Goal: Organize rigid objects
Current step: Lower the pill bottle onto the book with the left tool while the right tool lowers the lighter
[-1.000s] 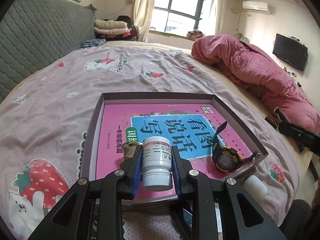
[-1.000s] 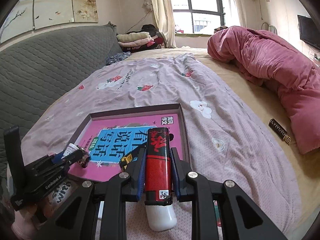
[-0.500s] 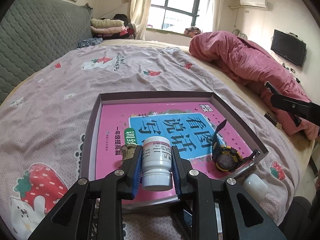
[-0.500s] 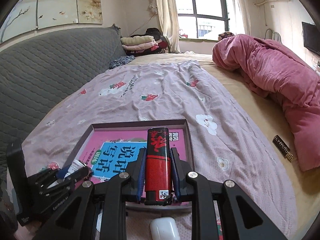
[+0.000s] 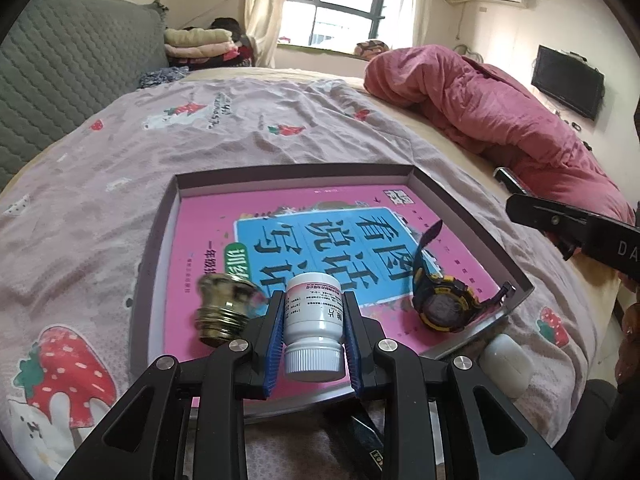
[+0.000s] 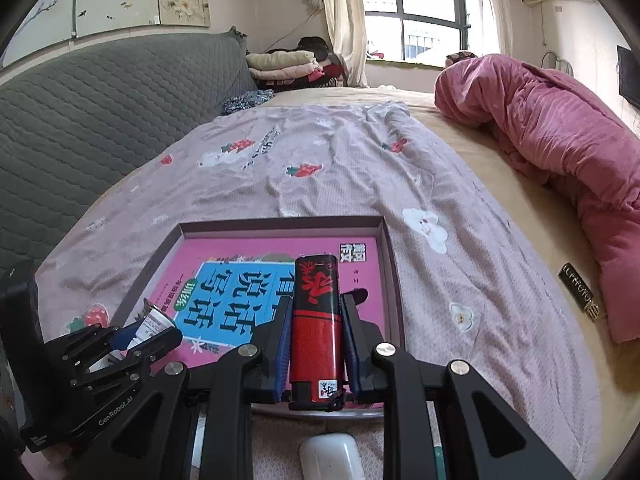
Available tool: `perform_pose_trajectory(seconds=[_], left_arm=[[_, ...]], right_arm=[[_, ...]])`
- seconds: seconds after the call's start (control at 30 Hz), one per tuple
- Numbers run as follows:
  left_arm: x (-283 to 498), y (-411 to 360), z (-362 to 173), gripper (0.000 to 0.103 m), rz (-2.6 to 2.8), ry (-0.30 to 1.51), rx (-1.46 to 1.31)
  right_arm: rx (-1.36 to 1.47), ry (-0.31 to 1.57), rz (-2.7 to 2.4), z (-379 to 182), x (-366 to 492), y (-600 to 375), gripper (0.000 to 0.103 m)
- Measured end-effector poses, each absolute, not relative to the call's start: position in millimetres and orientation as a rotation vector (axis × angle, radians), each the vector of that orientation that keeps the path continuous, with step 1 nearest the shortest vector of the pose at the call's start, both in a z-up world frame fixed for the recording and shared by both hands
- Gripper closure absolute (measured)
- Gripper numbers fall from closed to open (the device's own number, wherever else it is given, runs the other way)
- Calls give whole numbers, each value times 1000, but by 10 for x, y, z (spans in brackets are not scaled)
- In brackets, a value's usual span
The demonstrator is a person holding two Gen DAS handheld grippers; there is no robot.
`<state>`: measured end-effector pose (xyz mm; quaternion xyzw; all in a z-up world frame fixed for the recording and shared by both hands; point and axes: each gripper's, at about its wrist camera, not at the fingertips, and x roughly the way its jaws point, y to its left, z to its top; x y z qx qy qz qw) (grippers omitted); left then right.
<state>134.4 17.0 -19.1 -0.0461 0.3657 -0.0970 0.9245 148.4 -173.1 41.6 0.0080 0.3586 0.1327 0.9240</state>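
Both tongs hold loads over the tray on the bed

Ahead of both, the tray holds a pink book. Left tongs clamp a white pill bottle; a blurred brass piece sits just left. Right tongs clamp a red lighter.

Tray far half open; watch, brass fitting crowd near edge.

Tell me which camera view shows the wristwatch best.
The left wrist view. The black-and-yellow wristwatch lies in full sight on the pink book at the tray's near right corner. In the right wrist view the held red lighter and tongs hide nearly all of it.
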Motion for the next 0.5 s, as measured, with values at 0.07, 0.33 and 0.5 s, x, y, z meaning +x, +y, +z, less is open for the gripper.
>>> perform_pose_trajectory(seconds=[0.07,0.33,0.5], left_arm=[[1354,155,-213,76,-205,762,-94],[1442,205,-334,76,-206,814,-117],[1503,272,-398,76,-200,843,-146]], right_arm=[[21,748,276,379,1491,-1733,80],[27,780,270,278,1538,-1737,80],[31,802,263,211,1580,-1744,80]])
